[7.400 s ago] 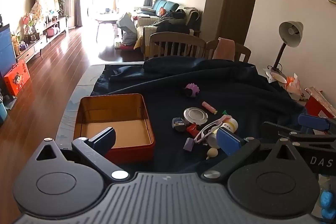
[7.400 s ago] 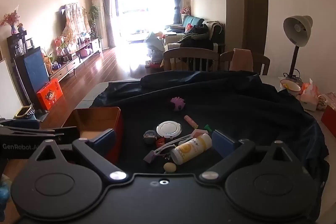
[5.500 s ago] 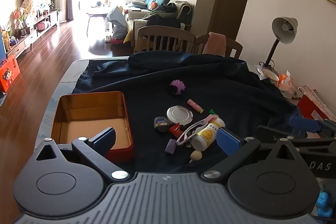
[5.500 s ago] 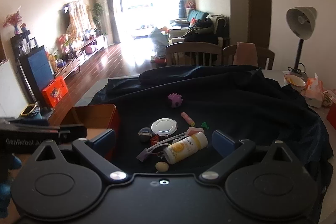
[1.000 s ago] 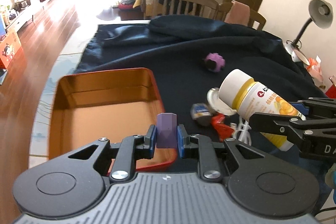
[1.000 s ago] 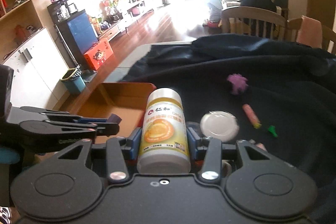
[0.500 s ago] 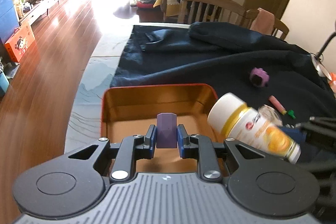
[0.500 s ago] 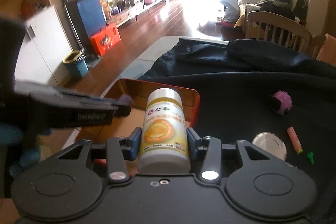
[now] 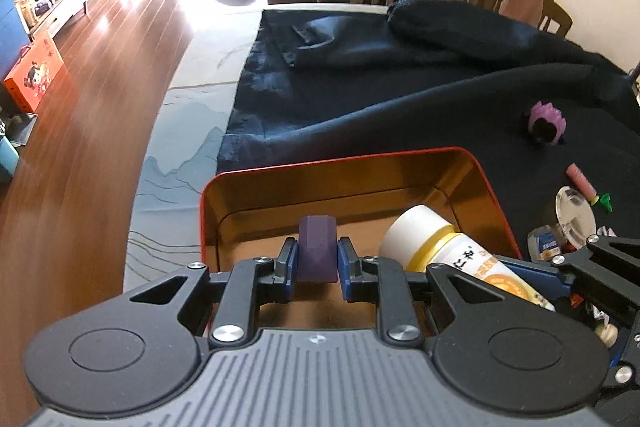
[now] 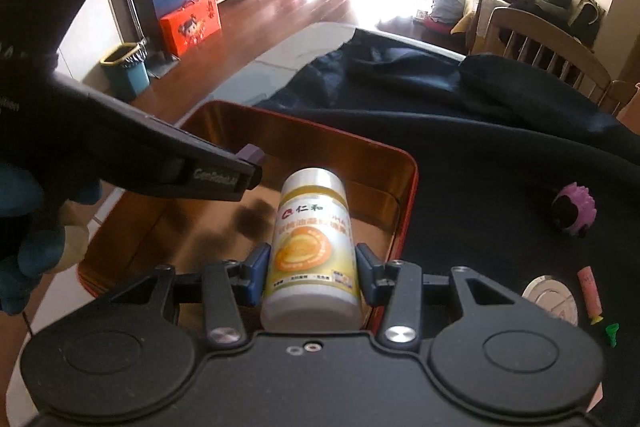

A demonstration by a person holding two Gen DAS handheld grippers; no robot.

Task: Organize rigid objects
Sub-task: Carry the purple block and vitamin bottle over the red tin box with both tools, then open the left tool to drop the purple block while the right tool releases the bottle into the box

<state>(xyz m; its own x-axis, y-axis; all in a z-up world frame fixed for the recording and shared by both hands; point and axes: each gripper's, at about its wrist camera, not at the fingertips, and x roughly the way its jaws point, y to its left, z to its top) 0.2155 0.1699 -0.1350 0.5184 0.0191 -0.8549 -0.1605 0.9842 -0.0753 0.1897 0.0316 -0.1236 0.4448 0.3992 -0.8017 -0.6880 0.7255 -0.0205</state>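
Both loads hang over the open tin [image 9: 486, 183]: the left gripper [image 9: 317, 263] pinches a small purple block [image 9: 316, 251], the right gripper [image 10: 312, 273] clamps a pill bottle [image 10: 312, 247] around its body (long axis pointing away along the fingers, cap tilted down toward the tin floor), so release is straight below.

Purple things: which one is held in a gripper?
The small purple block, clamped in the left gripper over the tin. The spiky purple ball lies loose on the dark cloth.
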